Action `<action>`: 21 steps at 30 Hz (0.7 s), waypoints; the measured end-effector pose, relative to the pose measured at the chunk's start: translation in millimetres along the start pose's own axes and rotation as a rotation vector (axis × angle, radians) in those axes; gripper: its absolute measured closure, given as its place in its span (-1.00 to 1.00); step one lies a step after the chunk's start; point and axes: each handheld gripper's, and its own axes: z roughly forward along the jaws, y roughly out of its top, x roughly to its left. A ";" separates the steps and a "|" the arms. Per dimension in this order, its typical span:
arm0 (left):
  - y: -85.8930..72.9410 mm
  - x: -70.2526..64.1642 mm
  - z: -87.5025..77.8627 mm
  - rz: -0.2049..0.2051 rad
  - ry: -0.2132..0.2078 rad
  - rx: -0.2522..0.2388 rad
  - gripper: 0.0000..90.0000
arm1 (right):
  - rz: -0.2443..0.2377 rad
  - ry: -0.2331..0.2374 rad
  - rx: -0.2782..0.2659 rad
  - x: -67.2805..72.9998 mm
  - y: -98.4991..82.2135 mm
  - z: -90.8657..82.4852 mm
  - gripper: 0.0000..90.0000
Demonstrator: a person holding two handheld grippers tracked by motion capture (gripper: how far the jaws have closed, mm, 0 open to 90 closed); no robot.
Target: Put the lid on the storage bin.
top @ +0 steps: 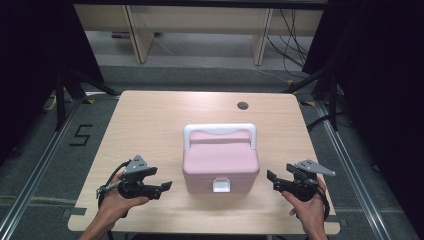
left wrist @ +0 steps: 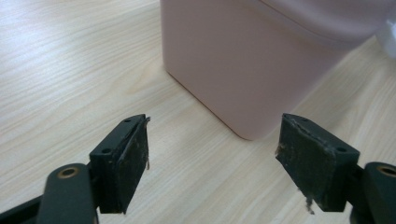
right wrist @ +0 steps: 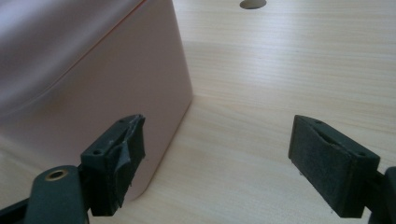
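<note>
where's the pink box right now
In the high view the pink box sits closed near the middle of the wooden table, toward the person's edge, between the left gripper and the right gripper, touching neither.

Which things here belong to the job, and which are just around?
Job: pink plastic box with white handle and latch; left gripper, open; right gripper, open.
Just around: round cable hole in the wooden table; black floor marking.
</note>
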 end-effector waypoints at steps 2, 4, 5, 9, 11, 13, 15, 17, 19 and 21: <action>-3.3 -4.6 0.8 -0.020 -0.004 -0.021 -0.48 | -0.030 -0.004 -0.002 -1.1 -0.5 0.8 -0.57; -7.1 -7.0 0.5 -0.013 -0.008 -0.017 -0.51 | -0.047 0.002 0.003 2.7 -4.8 -4.0 -0.58; -9.3 -9.3 1.4 -0.021 -0.003 -0.026 -0.51 | -0.047 0.002 0.003 2.7 -4.8 -4.0 -0.58; -17.0 -11.1 -2.6 0.001 0.000 -0.001 -0.61 | -0.046 0.045 -0.009 10.2 -8.2 -10.1 -0.64; -20.9 -14.3 -3.5 -0.021 -0.009 -0.026 -0.62 | -0.050 0.050 -0.012 13.5 -9.9 -12.9 -0.64; -23.5 -16.5 -5.7 -0.021 -0.011 -0.025 -0.62 | -0.091 0.046 -0.028 14.3 -11.8 -14.5 -0.64; -26.2 -17.8 -8.1 -0.007 -0.007 -0.023 -0.63 | -0.093 0.049 -0.008 17.0 -14.8 -16.8 -0.64; -27.7 -17.7 -11.5 0.009 -0.008 -0.004 -0.63 | -0.108 0.062 -0.022 18.3 -18.2 -15.6 -0.64; -30.4 -21.2 -11.2 -0.019 -0.008 -0.032 -0.64 | -0.077 0.078 0.002 22.5 -21.3 -19.8 -0.64; -31.9 -20.5 -14.0 0.010 -0.010 0.001 -0.64 | -0.110 0.075 -0.023 21.8 -24.8 -18.0 -0.64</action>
